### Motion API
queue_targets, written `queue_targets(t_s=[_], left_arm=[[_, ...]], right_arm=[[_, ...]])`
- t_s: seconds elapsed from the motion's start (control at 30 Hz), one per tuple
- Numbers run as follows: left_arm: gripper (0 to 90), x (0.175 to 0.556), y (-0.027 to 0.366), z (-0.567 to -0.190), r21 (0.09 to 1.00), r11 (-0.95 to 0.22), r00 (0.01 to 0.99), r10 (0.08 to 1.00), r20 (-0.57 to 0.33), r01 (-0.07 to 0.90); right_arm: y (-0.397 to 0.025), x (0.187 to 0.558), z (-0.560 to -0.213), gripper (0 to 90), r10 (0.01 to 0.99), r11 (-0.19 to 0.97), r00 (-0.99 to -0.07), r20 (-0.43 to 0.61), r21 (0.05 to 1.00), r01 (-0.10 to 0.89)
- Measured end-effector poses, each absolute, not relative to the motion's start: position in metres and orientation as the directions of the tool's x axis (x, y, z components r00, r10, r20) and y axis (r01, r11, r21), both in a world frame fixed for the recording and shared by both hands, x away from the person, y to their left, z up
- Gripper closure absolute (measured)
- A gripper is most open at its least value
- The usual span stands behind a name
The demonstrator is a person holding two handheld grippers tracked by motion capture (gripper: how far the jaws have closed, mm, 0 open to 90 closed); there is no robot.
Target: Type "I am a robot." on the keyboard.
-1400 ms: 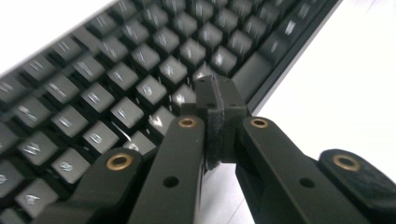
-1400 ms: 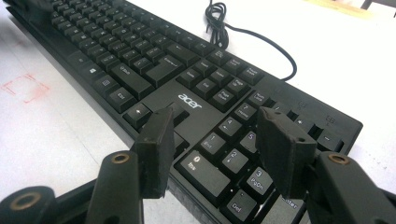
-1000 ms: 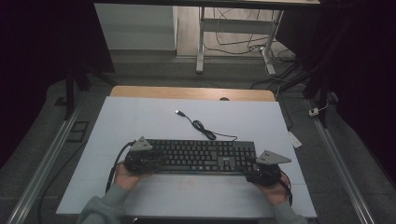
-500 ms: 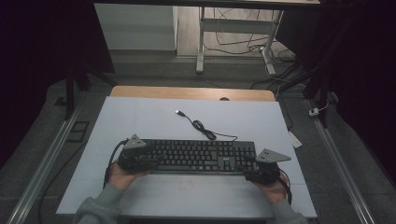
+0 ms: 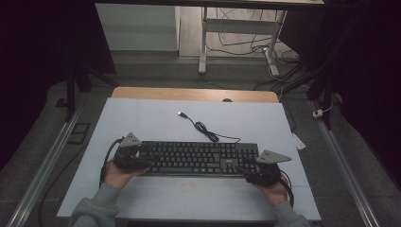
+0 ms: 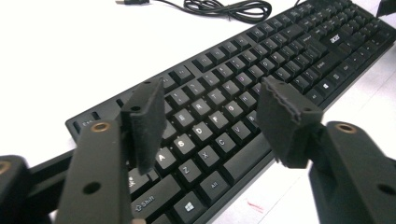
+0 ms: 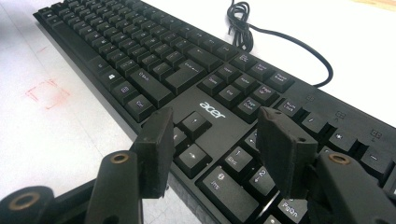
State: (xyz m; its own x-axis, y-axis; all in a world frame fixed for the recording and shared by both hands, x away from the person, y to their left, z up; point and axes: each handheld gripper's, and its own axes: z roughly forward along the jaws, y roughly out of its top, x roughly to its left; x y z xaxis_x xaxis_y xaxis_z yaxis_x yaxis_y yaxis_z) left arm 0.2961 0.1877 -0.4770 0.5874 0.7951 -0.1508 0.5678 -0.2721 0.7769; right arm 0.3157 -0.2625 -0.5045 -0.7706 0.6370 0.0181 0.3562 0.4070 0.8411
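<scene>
Beneath the left claw (image 6: 210, 121) the keyboard (image 6: 261, 70) runs off the bottom edge, while whether either claw's jaws touch its keys stays unclear.

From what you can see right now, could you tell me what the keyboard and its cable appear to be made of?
The keyboard looks like matte black moulded plastic, with white printed key legends. Its cable seems rubber- or vinyl-sheathed: thin, black, slightly glossy, lying in loose coils.

A pale worktop (image 5: 142, 118) lies beneath the grippers, with a wooden strip (image 5: 189, 94) along its far edge. Beyond it, well apart from both grippers, stands a white desk frame (image 5: 204, 47) with loose cables (image 5: 241, 42) on the floor. Metal rails (image 5: 45, 163) flank the worktop outside each gripper.
</scene>
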Motion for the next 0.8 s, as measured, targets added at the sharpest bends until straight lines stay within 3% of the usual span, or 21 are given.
queue_targets(t_s=[0.47, 0.8], left_arm=[[56.4, 0.306, 0.186, -0.483, 0.745, -0.301, 0.587, 0.797, -0.146, 0.595], [87.8, 0.309, 0.184, -0.488, 0.717, -0.357, 0.603, 0.790, -0.110, 0.598]], right_arm=[[-0.263, 0.316, -0.504, 47.0, 0.646, 0.405, -0.763, 0.018, 0.839, 0.363], [-0.261, 0.317, -0.506, 47.2, 0.648, 0.428, -0.761, 0.001, 0.827, 0.366]])
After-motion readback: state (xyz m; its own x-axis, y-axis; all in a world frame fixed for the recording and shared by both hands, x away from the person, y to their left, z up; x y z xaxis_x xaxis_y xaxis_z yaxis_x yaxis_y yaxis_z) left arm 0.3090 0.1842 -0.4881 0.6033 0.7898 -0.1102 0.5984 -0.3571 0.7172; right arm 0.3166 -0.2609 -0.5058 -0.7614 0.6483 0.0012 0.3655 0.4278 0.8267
